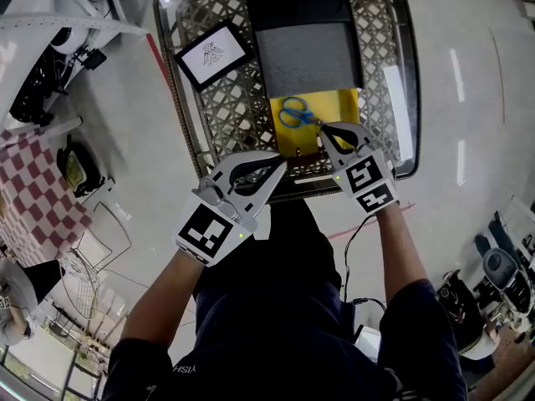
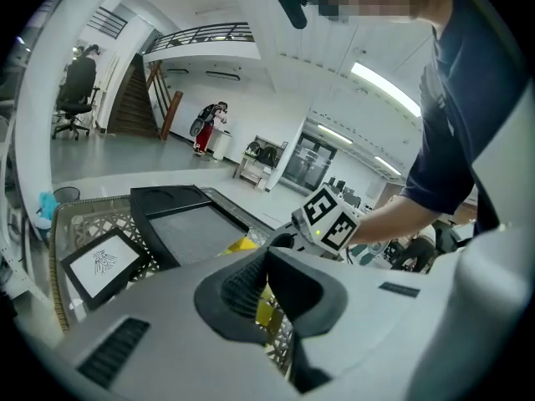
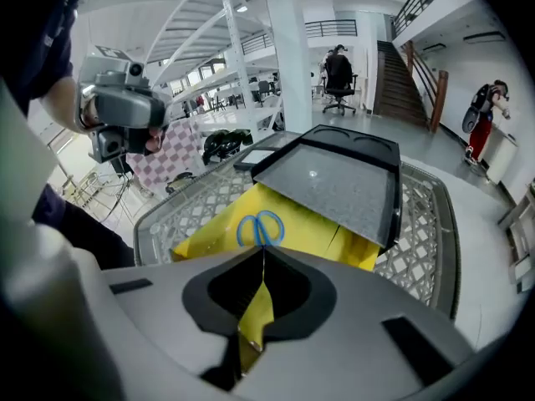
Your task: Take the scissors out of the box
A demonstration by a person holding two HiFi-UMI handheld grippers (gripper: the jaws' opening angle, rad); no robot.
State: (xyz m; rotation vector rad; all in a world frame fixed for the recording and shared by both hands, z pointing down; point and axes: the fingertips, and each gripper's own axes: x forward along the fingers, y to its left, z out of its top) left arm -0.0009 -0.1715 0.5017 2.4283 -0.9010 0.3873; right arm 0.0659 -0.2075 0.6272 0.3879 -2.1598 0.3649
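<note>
Because the scissors [image 1: 294, 112] lie flat in the yellow box [image 1: 334, 105] inside the mesh basket [image 1: 219, 128], the right gripper [image 1: 323, 129], jaws together and empty just beside them, should open before descending, while the left gripper [image 1: 281, 160], likewise closed, steadies nearby.

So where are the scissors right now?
In the head view, the scissors lie on the yellow box in the basket, just ahead of the right claw.
</note>
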